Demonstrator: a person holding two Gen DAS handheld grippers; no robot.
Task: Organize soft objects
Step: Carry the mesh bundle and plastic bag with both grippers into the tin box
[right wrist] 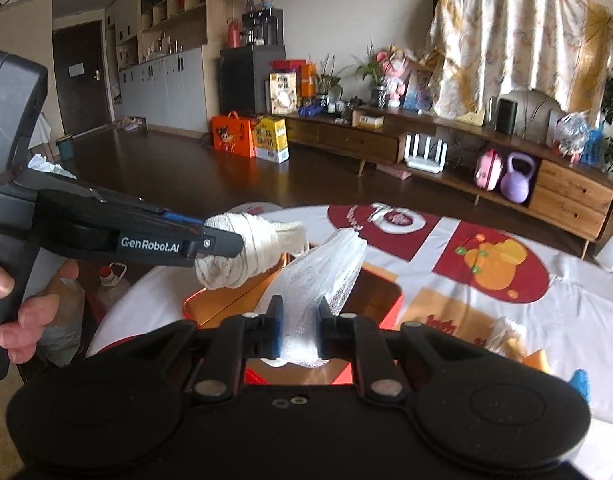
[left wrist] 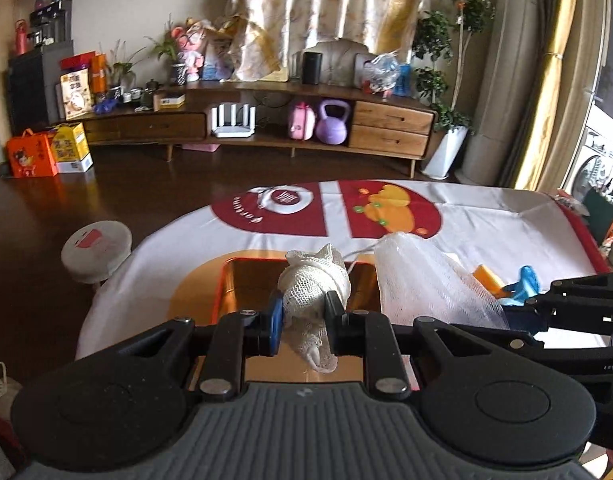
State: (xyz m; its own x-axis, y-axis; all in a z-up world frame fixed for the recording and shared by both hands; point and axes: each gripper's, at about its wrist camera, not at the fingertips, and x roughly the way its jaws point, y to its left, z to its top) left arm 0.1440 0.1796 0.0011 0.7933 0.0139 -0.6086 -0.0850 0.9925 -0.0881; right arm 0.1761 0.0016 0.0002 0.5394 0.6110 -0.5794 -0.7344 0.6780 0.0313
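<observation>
There are two grippers: the left gripper (left wrist: 303,312) and the right gripper (right wrist: 299,322). One rolled white cloth (left wrist: 314,280) sits at 12 o'clock. One white net bag (left wrist: 422,280) is at 2 o'clock. There is one orange tray (left wrist: 226,280) and one purple kettlebell (left wrist: 332,122).

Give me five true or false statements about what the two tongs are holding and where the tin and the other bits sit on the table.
1. The left tongs are shut on a gauze roll. True.
2. The right tongs are open and hold nothing. False: they are shut on a white mesh bag.
3. Both bundles hang over an open orange tin. True.
4. The tin sits on the floor. False: it sits on the table's cloth.
5. A blue item lies on the cloth to the right of the tin. True.
</observation>
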